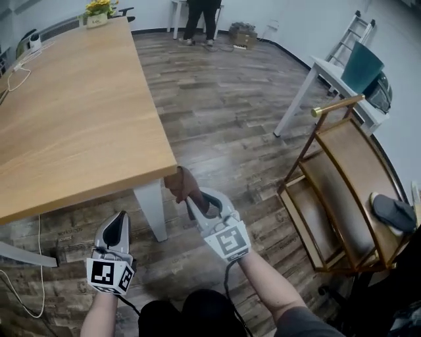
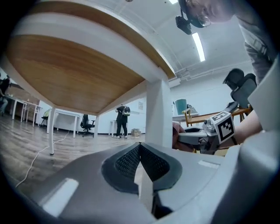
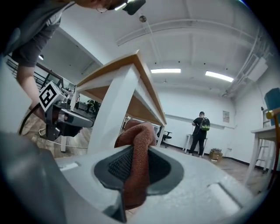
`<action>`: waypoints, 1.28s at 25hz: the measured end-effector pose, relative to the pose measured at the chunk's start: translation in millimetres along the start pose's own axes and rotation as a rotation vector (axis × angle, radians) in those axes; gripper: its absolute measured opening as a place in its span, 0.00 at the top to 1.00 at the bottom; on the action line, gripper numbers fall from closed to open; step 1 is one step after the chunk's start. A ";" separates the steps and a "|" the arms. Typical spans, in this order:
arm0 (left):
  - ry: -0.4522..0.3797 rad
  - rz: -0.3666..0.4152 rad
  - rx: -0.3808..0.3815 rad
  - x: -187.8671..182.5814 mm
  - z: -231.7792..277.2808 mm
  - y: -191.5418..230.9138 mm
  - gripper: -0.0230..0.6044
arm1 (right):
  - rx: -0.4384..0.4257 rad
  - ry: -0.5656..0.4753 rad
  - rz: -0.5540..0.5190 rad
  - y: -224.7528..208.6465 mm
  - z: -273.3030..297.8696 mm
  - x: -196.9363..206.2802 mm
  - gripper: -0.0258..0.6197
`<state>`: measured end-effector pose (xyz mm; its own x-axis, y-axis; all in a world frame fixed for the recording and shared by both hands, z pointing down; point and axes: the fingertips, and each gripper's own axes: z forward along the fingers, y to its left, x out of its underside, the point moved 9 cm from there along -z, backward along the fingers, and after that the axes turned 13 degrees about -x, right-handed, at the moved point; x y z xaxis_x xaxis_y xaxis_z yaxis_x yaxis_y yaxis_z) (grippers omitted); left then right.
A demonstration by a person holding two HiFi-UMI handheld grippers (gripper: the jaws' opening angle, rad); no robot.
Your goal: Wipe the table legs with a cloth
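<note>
**Right gripper pinching cloth at the top of the near leg**

The right gripper (image 3: 133,164) is pinching the cloth (image 3: 139,140) between its jaws. The brown wad is bulging past the tips and is lying against the white leg (image 1: 152,209), just under the tabletop corner. The left gripper (image 2: 141,162) is hanging low beside the same leg. Its jaws are pressed together on nothing, and it is not touching the leg as far as the views show.

Judgement on the step: the wipe is sitting at the very top of the leg, with the whole length below not yet done.
- The wad should be pressing flat on one face and travelling straight down toward the floor. The gripper would then be turning round to take the other faces in turn.
- Only a narrow fold is being held, so a hard sideways drag may be pulling the cloth out of the jaws.
- If the wad is folding back, the bare tips may be scraping the paint.

Surface: the table (image 1: 79,112) is showing a light wood top on a white frame. The floor (image 1: 223,125) is grey-brown planking, and a cable (image 1: 41,263) is trailing under the table.

Room: a gold-framed chair (image 1: 342,184) is standing well apart to the right. A person (image 1: 200,20) is standing by the far wall.
</note>
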<state>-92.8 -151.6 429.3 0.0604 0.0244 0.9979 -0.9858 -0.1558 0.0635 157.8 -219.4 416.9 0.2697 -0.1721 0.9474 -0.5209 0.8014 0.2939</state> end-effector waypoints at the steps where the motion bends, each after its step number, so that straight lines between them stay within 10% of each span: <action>1: 0.017 -0.002 0.010 -9.8 -6.2 -8.9 0.93 | 0.003 0.002 0.018 -1.0 -4.8 -10.8 0.86; 19: 0.201 -0.078 -0.064 -208.6 -127.5 -53.0 0.93 | 0.013 0.203 0.295 42.8 -94.6 -204.2 0.86; 32: 0.194 -0.053 -0.068 -337.2 -237.1 -45.4 0.93 | 0.013 0.152 0.483 121.8 -157.1 -348.7 0.86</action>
<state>-105.7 81.3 86.5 0.0872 0.2214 0.9713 -0.9907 -0.0827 0.1077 127.5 28.2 102.5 0.1091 0.3028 0.9468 -0.6253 0.7614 -0.1714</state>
